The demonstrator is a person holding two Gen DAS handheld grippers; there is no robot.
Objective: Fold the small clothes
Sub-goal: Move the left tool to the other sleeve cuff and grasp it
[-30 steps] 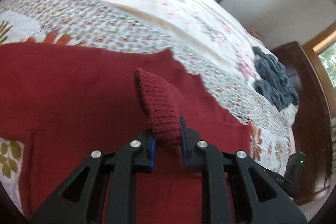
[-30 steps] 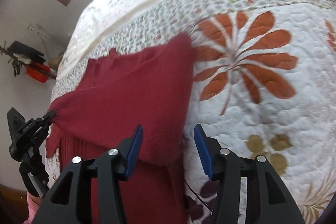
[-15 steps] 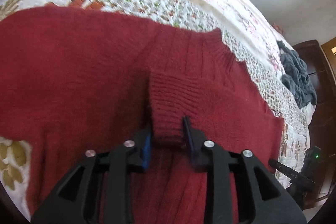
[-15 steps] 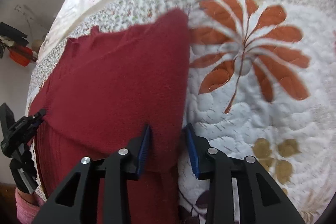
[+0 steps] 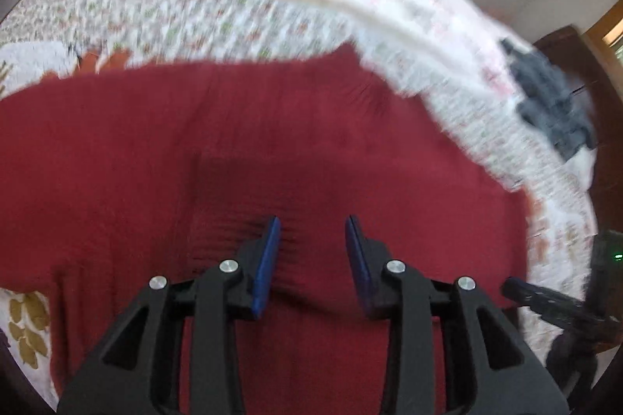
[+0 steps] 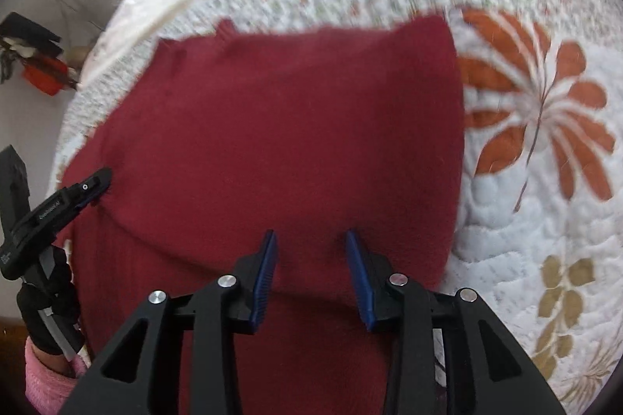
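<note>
A dark red knit sweater (image 5: 272, 150) lies spread on the quilted bed (image 5: 187, 14). My left gripper (image 5: 311, 232) hovers open just above it, and nothing sits between its blue pads (image 5: 268, 251). In the right wrist view the sweater (image 6: 292, 127) shows a folded layer whose straight right edge lies against the quilt's orange flower (image 6: 545, 103). My right gripper (image 6: 311, 251) is open over the near part of that layer. The left gripper (image 6: 78, 193) shows at the sweater's left edge, held by a black-gloved hand (image 6: 46, 317) with a pink cuff.
A grey-blue garment (image 5: 553, 103) lies bunched at the far right of the bed. Dark wooden furniture (image 5: 564, 45) stands beyond it. The right gripper (image 5: 545, 302) shows at the sweater's right edge. Bare quilt (image 6: 545, 259) stretches to the right of the sweater.
My left gripper let go of the ribbed cuff it held, and the sleeve now lies flat on the sweater. My right gripper narrowed and slid left over the folded layer.
</note>
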